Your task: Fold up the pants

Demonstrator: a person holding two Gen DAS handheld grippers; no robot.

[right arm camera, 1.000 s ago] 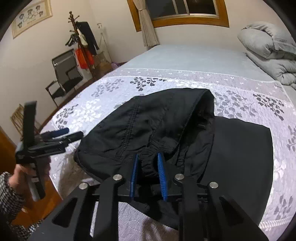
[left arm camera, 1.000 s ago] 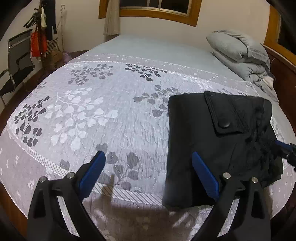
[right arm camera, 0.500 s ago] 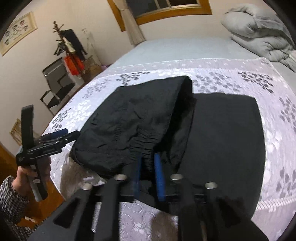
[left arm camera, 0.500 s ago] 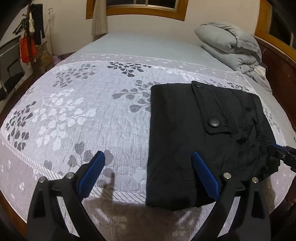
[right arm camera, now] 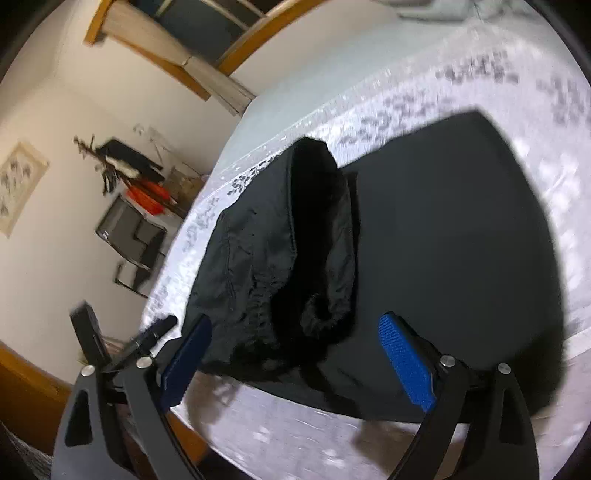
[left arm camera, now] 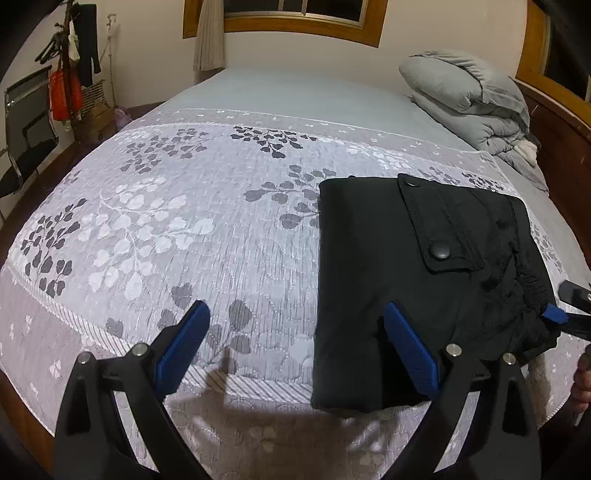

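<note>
Pants (left arm camera: 388, 280): black, folded into a rough rectangle, lying flat on the bed (left arm camera: 184, 221) near its front edge, toward the right side in the left wrist view; a pocket flap with a snap button faces up; the gathered waistband sits at the bundle's right edge.

Left gripper (left arm camera: 295, 350): fingers spread wide, nothing between the pads; its right finger (left arm camera: 408, 350) overlaps the pants' near left portion in the picture, its left finger (left arm camera: 183, 345) stands over bare bedspread, well apart from the cloth; contact with the pants cannot be told.

Right gripper (right arm camera: 295, 354): jaws opening, already wide; the crumpled waistband end of the pants (right arm camera: 295, 258) lies ahead of the gap between the fingers, gripped by neither pad; left finger (right arm camera: 186, 356) just beside the bundle's near left corner, right finger (right arm camera: 404, 363) over the flat folded layer; the view is rolled and blurred; in the left wrist view its tip (left arm camera: 554, 314) shows at the right edge, just beside the waistband.

Bed: patterned grey-white spread with leaf prints; folded grey duvet (left arm camera: 469, 107) at the far right, well apart from the pants.

Room: chair (left arm camera: 26, 125) and coat stand (left arm camera: 70, 74) at the far left; window (left arm camera: 306, 14) on the back wall.
</note>
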